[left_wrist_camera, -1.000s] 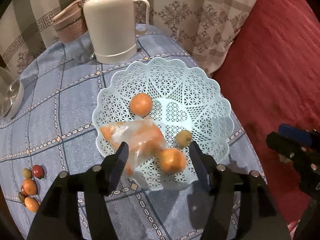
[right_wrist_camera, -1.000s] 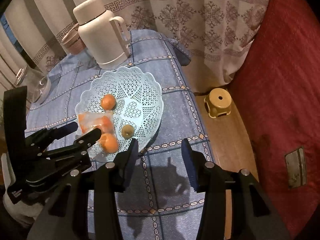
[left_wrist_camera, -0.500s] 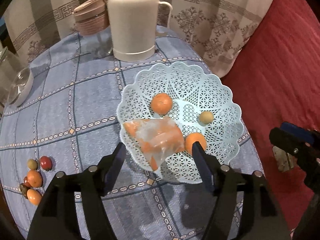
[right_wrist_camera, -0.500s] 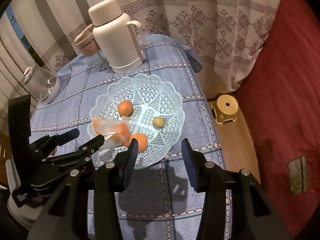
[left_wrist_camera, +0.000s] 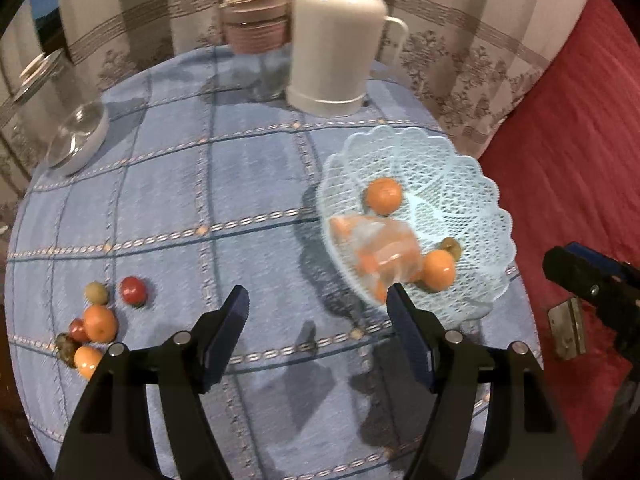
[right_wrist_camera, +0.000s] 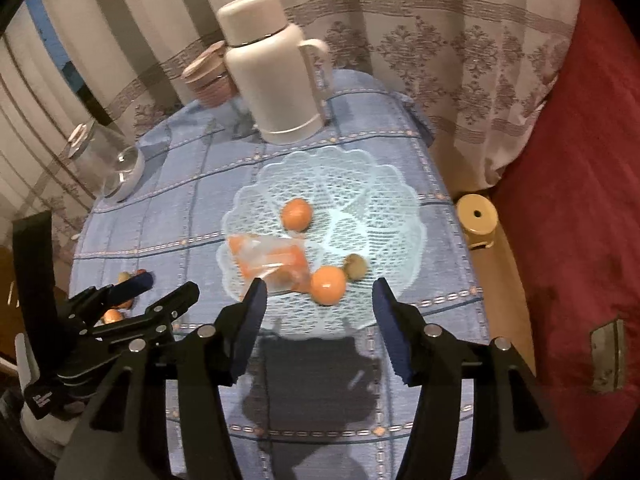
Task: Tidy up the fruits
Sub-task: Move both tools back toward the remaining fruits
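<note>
A pale blue lattice basket stands on the blue checked tablecloth. It holds two oranges, a small greenish fruit and a clear bag of orange pieces. Several loose small fruits lie in a cluster at the table's left side, among them a red one. My left gripper hangs over the cloth left of the basket, jaws opening, nothing between them. My right gripper hovers before the basket's near rim, jaws opening, also empty.
A white thermos jug and a pink lidded container stand at the table's back. A glass jar lies at the back left. A red sofa, a small yellow stool and a patterned curtain border the table.
My left gripper has drifted left, off the basket and over bare cloth, and its jaws have spread. The right gripper's jaws have widened too, and the basket sits more centrally before it.
</note>
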### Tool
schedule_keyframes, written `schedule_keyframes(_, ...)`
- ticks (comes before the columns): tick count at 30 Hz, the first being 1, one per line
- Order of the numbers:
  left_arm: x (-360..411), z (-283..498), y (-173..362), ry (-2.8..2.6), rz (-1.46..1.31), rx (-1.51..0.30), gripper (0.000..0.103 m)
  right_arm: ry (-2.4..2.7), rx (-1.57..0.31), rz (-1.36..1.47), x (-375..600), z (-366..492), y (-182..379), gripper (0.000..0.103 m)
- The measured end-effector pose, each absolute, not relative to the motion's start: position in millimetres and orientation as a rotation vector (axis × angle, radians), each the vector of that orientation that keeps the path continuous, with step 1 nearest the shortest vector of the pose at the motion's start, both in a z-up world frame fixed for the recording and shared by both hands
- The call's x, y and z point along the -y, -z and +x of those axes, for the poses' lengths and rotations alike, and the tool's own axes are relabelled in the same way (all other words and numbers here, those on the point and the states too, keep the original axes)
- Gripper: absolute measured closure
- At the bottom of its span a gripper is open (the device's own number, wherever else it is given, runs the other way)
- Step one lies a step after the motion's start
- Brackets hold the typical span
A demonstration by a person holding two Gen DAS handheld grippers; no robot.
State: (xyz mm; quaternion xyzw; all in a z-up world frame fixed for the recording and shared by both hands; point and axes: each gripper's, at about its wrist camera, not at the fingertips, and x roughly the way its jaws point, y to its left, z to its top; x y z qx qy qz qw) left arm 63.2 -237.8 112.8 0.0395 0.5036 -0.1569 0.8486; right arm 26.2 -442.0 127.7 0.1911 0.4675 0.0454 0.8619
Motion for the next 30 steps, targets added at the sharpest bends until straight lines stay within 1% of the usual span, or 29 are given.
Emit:
schedule_keyframes(7, 186, 59, -113, 0.255, 0.056, -1.068, 0.032, -0.173, -0.976, 0.385, 399, 35, -137, 0.046)
schedule_keyframes(18, 81, 58, -111, 0.089, -0.007, -1.081, 0.032, -0.300, -1.005, 0.337, 319, 51, -140, 0.046)
schedule_keyframes(26, 8, 62, -98, -0.027, -0.045, -1.113, 0.032, -0.359, -1.047, 0.311, 269, 56, -131, 0.046)
schedule_keyframes(30, -13, 65, -84, -0.048, -0.044, -1.141, 0.033, -0.377, -1.068, 0.295, 250, 57, -128, 0.046)
